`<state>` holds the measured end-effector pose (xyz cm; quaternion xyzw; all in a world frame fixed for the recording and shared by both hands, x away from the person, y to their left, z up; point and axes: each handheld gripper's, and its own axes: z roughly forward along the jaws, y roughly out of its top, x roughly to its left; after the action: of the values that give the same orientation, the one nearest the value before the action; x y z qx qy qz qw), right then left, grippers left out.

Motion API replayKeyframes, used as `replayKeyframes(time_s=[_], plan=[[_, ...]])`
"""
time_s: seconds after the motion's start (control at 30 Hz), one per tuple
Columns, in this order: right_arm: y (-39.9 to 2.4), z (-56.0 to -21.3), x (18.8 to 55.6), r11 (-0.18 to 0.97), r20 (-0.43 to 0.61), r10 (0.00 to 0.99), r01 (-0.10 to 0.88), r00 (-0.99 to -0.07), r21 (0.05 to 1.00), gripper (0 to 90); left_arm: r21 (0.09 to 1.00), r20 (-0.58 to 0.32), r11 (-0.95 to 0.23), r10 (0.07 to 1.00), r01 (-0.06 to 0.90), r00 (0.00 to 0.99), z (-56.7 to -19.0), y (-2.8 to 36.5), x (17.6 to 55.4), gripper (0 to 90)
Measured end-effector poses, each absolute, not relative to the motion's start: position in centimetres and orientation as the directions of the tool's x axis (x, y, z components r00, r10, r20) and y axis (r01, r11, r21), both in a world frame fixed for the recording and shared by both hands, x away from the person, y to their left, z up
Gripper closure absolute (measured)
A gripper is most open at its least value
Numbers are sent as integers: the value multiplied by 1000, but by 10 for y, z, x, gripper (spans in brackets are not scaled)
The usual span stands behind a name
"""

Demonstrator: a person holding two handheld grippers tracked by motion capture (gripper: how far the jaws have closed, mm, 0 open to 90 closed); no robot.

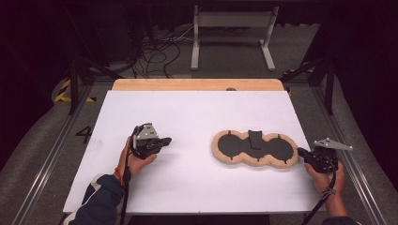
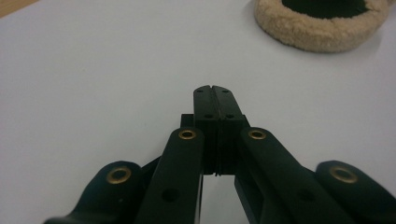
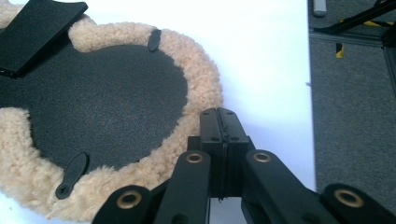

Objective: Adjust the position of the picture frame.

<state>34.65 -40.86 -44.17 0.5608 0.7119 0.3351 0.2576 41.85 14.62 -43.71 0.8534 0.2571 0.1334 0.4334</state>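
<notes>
A fuzzy tan pad (image 1: 256, 149) lies flat on the white desk (image 1: 197, 117), on the right side and a bit toward the person. It looks like two round shapes joined in the middle, with a woolly tan edge all the way around and a dark flat inside. A black strap (image 1: 256, 138) lies across the middle where the two rounds meet, and small black tabs (image 3: 70, 175) sit on the woolly edge. Nothing lies inside the dark part but the strap. The right tongs (image 1: 302, 153) are at the right end of the pad, held in the person's right hand (image 1: 326, 179). In the right gripper view the right tongs (image 3: 219, 114) are pressed tight together with nothing between them, and the tips sit right at the woolly edge; I cannot tell if they touch it. The left tongs (image 1: 164, 140) are well apart from the pad, out over the bare desk on the left side, held in the left hand (image 1: 133, 161). In the left gripper view the left tongs (image 2: 212, 91) are squeezed together on nothing, and one woolly end of the pad (image 2: 320, 25) shows far off. Past the desk there is a grey floor (image 1: 225, 61) with some cables (image 1: 162, 51) and a white metal frame (image 1: 232, 35)
</notes>
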Motion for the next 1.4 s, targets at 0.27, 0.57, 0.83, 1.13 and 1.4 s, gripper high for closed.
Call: replayKeyframes(time_s=[0.27,0.57,0.83,1.13,1.4], plan=[[-395,-443,358,175,12,957,610,-290,773,900,803,-22,-496,529,330,848,-435,117,436,900],[-376,-443,367,222,-7,941,603,-338,766,900,779,-22,-518,541,354,840,-442,98,456,899],[-357,-444,375,254,-42,936,585,-350,771,900,773,-13,-519,563,365,826,-443,86,474,900],[-339,-447,383,254,-35,930,570,-367,782,900,743,-24,-545,559,389,829,-452,85,480,899],[-322,-448,388,252,-16,921,564,-389,787,900,721,8,-584,545,373,838,-452,91,478,893]])
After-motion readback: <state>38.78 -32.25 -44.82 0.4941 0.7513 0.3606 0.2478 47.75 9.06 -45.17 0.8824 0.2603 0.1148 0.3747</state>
